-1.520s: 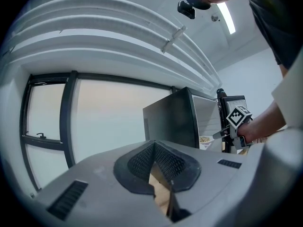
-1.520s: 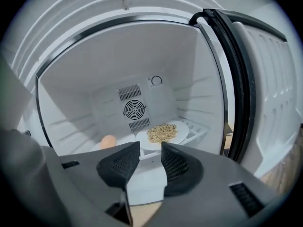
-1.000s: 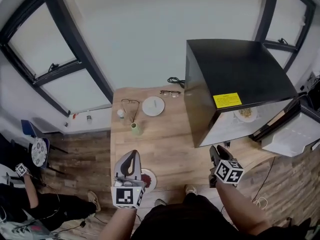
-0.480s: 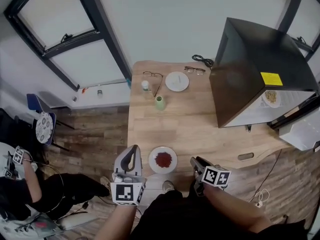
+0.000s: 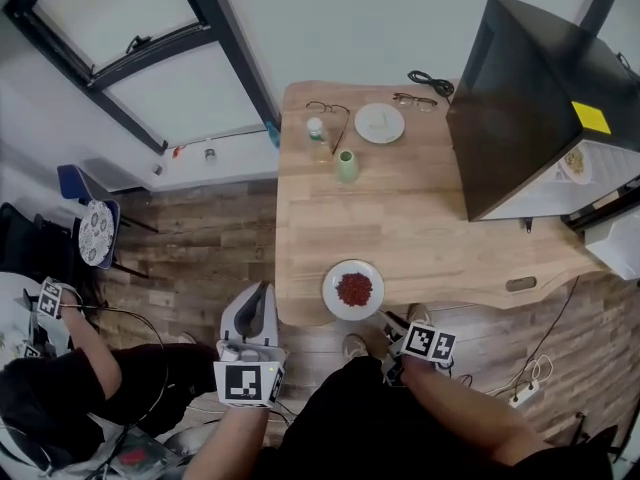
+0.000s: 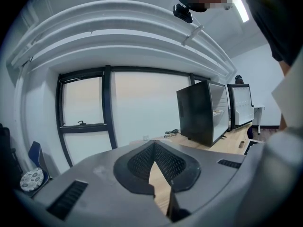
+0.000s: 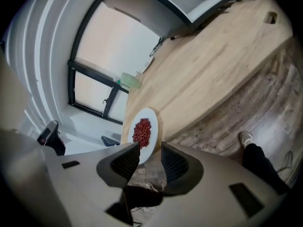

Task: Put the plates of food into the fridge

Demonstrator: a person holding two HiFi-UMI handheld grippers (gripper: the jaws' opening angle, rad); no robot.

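Table (image 5: 430,228): light wood grain.
Plate (image 5: 330,293): white, with red food (image 5: 354,289) heaped on it.
Fridge (image 5: 520,88): black, white inside; yellow sticker (image 5: 592,118) seen on top.
Cup (image 5: 346,166): pale green.
Second plate (image 5: 380,123): white.
Floor (image 5: 200,248): brown wood planks.
Window frames (image 5: 222,40): dark.
Wall (image 5: 380,18): pale grey.
Left claw (image 5: 262,290) and right claw (image 7: 150,157): grey shells, black ribbed pads (image 7: 120,162).
Cubes (image 5: 245,384): marked with black-and-white squares.
Chair (image 5: 72,180): blue.
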